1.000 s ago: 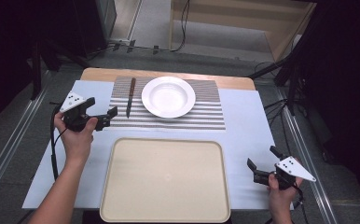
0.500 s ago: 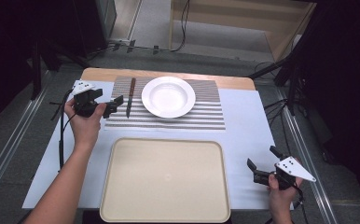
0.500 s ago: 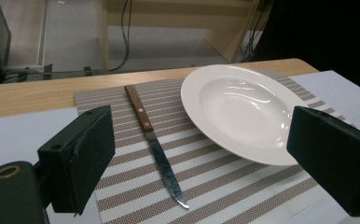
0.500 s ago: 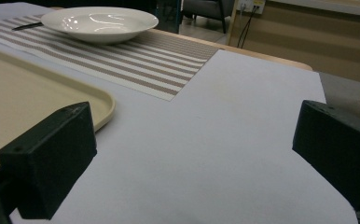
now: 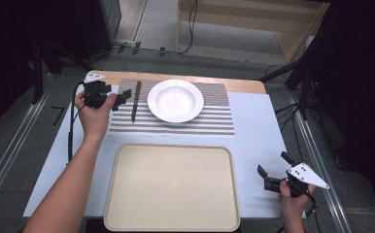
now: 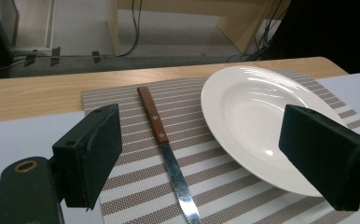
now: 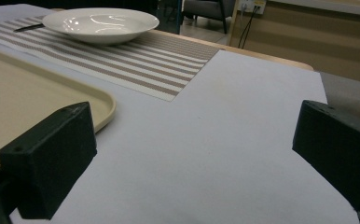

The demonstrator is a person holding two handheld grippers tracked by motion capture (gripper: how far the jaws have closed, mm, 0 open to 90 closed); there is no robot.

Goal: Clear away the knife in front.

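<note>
Knife (image 6: 164, 149) flat on striped placemat (image 5: 210, 121), wooden handle toward far edge, blade toward me, just left of white plate (image 5: 175, 100), apart from it. My left gripper (image 5: 120, 99) has travelled from mat's near left corner up to its left edge, now beside knife handle, not touching. Jaws wide, just been closing slightly, knife framed between them, nothing gripped. Judgement: lining up for knife pickup. My right gripper (image 5: 272, 175) unmoved, open, empty, right of tray (image 5: 171, 223).
</note>
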